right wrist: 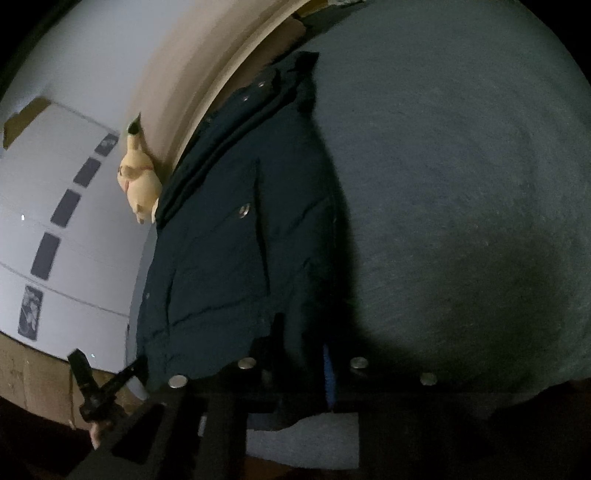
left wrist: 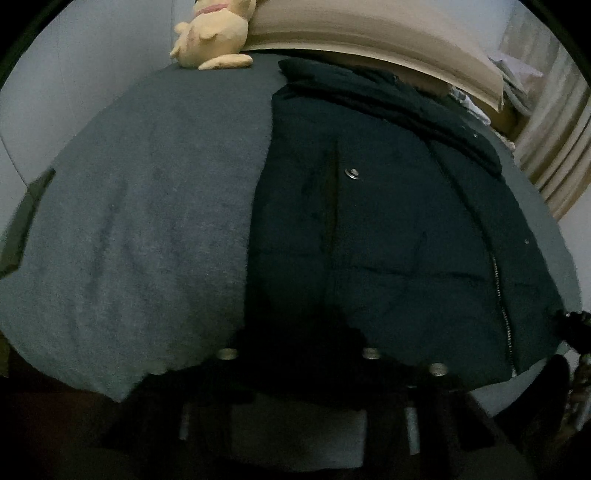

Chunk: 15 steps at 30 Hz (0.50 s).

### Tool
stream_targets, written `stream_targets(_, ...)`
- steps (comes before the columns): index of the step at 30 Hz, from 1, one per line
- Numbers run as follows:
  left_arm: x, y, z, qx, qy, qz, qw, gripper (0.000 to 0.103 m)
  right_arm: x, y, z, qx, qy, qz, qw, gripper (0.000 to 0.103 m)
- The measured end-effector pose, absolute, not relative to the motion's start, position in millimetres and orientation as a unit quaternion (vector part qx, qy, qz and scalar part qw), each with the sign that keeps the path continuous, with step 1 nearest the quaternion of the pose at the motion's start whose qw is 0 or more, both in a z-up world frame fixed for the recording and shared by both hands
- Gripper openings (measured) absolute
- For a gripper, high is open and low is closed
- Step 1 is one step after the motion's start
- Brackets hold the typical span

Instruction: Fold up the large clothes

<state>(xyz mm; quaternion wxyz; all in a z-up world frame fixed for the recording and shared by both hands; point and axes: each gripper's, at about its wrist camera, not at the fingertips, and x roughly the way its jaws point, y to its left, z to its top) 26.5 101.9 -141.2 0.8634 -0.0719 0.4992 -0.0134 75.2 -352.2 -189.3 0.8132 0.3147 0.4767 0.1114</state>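
A dark navy padded jacket (left wrist: pixel 369 221) lies flat on a grey bed cover (left wrist: pixel 147 221), its zip and snap buttons facing up and its collar toward the headboard. In the left wrist view my left gripper (left wrist: pixel 299 343) sits at the jacket's near hem, and its dark jaws stand close together with the fabric pinched between them. In the right wrist view my right gripper (right wrist: pixel 299 354) is at the other near corner of the jacket (right wrist: pixel 236 240), jaws narrow on the hem. The left gripper (right wrist: pixel 107 380) also shows there at the lower left, held by a hand.
A yellow plush toy (left wrist: pixel 214 37) sits at the head of the bed against a beige headboard (left wrist: pixel 369 33). The grey cover (right wrist: pixel 461 184) spreads wide to the right of the jacket. A white wardrobe (right wrist: pixel 66 221) stands beside the bed. Curtains (left wrist: pixel 554 147) hang at the right.
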Motion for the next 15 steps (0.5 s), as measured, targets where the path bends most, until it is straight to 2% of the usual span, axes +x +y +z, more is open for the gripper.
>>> stream_targets(5, 20, 105, -139, -0.070, 0.496, -0.010, 0.865, 0.009, 71, -345, -178, 0.287, 0.479, 0.110, 0.823, 0.011)
stream_targets(11, 7, 108, -137, -0.070, 0.494, -0.011, 0.867, 0.005, 60, -349, -175, 0.270, 0.485, 0.102, 0.826, 0.010)
stream_targets(15, -1, 119, -134, -0.103, 0.484, -0.029, 0.868, 0.004, 56, -359, -174, 0.277, 0.486, 0.090, 0.824, 0.010)
